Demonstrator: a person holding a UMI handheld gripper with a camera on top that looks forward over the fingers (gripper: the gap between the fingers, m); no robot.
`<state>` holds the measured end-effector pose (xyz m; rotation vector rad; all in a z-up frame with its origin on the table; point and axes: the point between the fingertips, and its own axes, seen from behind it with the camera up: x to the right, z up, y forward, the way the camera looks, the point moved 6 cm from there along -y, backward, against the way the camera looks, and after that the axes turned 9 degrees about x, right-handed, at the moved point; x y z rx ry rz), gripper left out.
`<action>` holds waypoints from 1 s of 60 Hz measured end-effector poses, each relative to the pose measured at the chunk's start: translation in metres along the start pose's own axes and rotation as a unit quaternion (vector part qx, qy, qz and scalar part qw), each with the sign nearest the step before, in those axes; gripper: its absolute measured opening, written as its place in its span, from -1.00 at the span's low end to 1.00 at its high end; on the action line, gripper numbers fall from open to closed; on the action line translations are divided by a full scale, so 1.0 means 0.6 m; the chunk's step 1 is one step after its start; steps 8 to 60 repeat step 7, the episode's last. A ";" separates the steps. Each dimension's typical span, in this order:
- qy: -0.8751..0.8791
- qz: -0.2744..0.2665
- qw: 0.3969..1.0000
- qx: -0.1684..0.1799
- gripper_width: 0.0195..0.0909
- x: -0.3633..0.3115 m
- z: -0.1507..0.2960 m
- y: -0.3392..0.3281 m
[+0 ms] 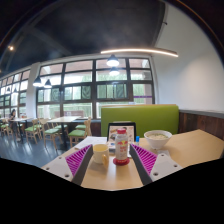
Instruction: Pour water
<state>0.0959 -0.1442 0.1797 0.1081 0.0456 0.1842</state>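
Behind everything stretches a dim dining room with tall dark-framed windows (95,85), a long ceiling lamp (138,51), rows of tables and chairs (52,126) off to one side, and a green bench back (140,118) right across from the camera. Nearer lies the pale wooden surface (195,148) that carries the things for the task.

A small bottle (121,147) stands upright on that surface, straight ahead along the line of the tongs (120,160) and between their two fingers. It has a pale cap and a red band round its body; its long axis runs straight up, at right angles to the surface. The purple pads (80,159) flank it on either side, and I see a strip of surface between each pad and the bottle, so the tongs are released and spread wide around it, not gripping anything. The bottle rests on its own base.

A white bowl (156,138) sits beyond the bottle and a little to its right, near the far edge of the surface and well apart from the tongs. It is probably what receives the water, though its inside is too small to read. A dark upright sign (121,129) stands just behind the bottle.

The coming move turns on that centring: the bottle is dead ahead and upright, so the fingers need only close sideways on its body before any lift and tilt rightward toward the bowl.
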 end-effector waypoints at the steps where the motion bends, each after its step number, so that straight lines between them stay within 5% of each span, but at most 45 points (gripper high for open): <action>1: 0.002 0.000 1.000 0.002 0.77 -0.004 0.003 -0.015; 7: 0.006 0.008 1.000 0.007 0.77 -0.022 0.013 -0.080; 60: 0.006 0.008 1.000 0.007 0.77 -0.022 0.013 -0.080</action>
